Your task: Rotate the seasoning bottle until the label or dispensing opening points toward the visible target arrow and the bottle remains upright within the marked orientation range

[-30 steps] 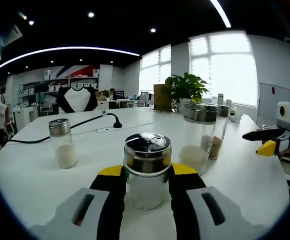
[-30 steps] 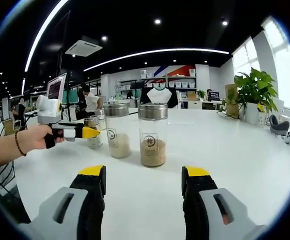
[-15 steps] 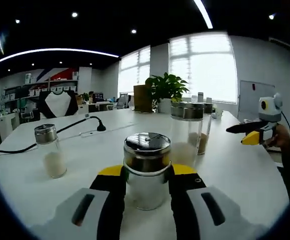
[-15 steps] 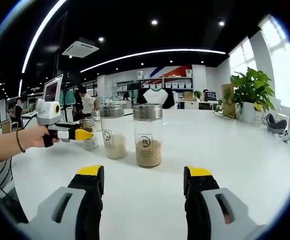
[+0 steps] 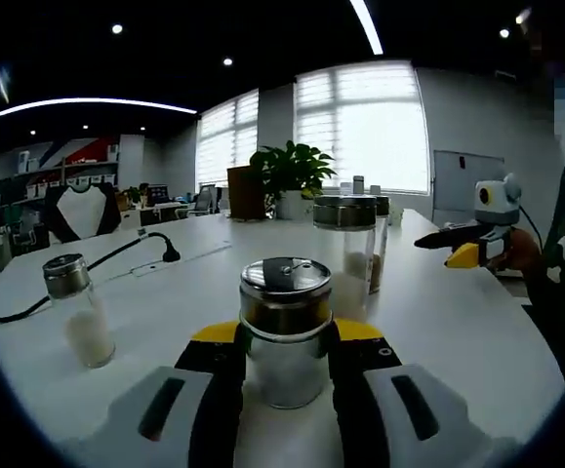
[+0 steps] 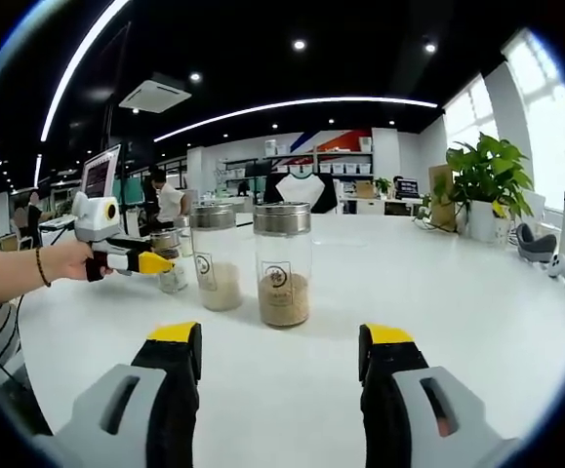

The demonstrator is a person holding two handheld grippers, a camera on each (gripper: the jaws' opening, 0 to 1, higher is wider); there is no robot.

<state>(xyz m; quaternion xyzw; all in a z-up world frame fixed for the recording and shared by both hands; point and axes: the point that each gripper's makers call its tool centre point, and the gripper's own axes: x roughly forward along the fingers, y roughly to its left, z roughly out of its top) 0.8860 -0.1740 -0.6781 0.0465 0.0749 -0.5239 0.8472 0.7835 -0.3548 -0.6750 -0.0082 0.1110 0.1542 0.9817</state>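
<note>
The left claw grips the seasoning bottle, upright on the white table. A small shaker stands left; two tall jars stand beyond, right. The right claw hangs wide apart, near the brown-filled jar.

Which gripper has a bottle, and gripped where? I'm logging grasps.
The left gripper clamps the short seasoning bottle by its glass body, below the metal lid. The right gripper holds nothing.

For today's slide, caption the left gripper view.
Left tongs clamp a steel-lidded seasoning bottle upright on the white table.
</note>
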